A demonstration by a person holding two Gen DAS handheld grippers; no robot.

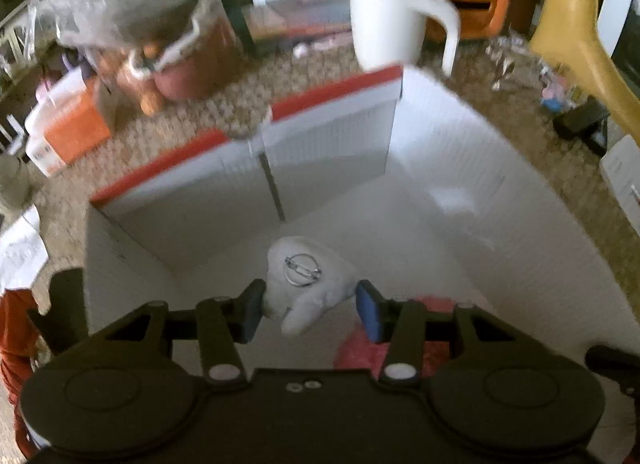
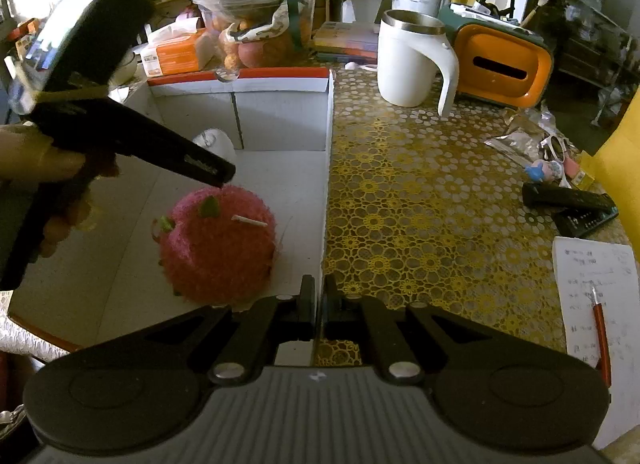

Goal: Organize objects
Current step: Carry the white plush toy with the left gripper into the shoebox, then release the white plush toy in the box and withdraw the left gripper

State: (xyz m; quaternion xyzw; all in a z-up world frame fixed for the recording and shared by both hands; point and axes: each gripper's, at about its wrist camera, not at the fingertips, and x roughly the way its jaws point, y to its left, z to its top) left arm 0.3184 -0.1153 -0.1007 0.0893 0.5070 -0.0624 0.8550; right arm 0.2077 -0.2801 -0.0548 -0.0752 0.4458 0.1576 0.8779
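Left gripper (image 1: pixel 310 310) jaws about half open around a small white plush toy (image 1: pixel 308 288) with a metal pin on it; the near pad looks to touch one side, the other stands just clear, so whether it grips I cannot tell; toy sits low inside the white box (image 1: pixel 460 168), probably being set down there; right gripper (image 2: pixel 319 306) jaws pinched shut on the box's side wall (image 2: pixel 326 184), likely to steady it while the other hand loads; one pink fuzzy ball (image 2: pixel 218 242) already on the box floor, just beside that wall; one box, two soft items in it; outside on the patterned tablecloth (image 2: pixel 420 204): one white mug (image 2: pixel 412 60), one orange case (image 2: pixel 504 66), one notepad (image 2: pixel 596 304) with one red pen (image 2: pixel 602 340), all well apart from the box, seemingly unsorted.
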